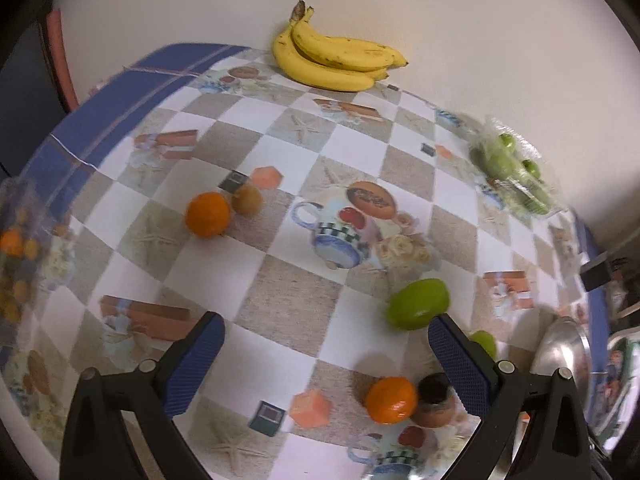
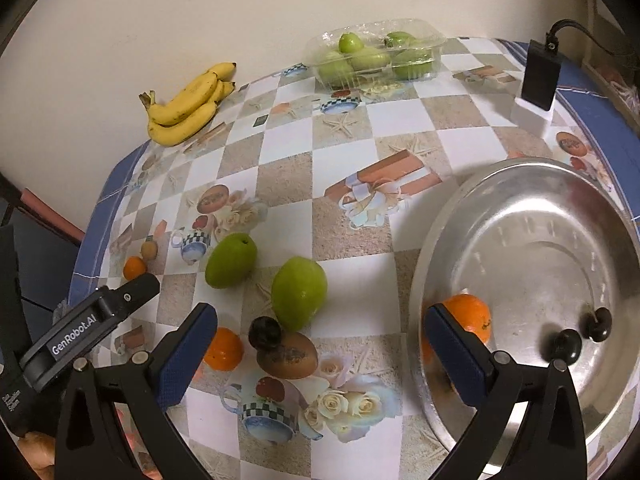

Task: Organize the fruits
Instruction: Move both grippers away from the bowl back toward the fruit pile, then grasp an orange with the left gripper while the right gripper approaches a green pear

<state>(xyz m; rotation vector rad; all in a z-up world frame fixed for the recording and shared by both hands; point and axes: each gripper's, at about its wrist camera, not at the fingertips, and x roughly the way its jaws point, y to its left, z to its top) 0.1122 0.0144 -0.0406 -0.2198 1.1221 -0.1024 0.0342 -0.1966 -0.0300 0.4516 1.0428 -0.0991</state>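
Note:
My left gripper (image 1: 326, 348) is open and empty above the checked tablecloth. An orange (image 1: 391, 399), a dark plum (image 1: 434, 387) and a green fruit (image 1: 418, 303) lie near its right finger. Another orange (image 1: 208, 214) and a kiwi (image 1: 248, 199) lie farther off. My right gripper (image 2: 320, 340) is open and empty beside the steel bowl (image 2: 532, 216). The bowl holds an orange (image 2: 472, 316) and two dark plums (image 2: 567, 345). Two green fruits (image 2: 231, 259) (image 2: 299, 293), an orange (image 2: 224, 349), a plum (image 2: 265, 332) and a brown fruit (image 2: 289, 356) lie between its fingers.
A bunch of bananas (image 1: 332, 58) (image 2: 186, 106) lies by the wall. A clear plastic box of green fruits (image 2: 376, 56) (image 1: 512, 172) stands at the back. A black device on a white base (image 2: 538, 80) stands right. The left gripper's body (image 2: 86, 326) shows at the left.

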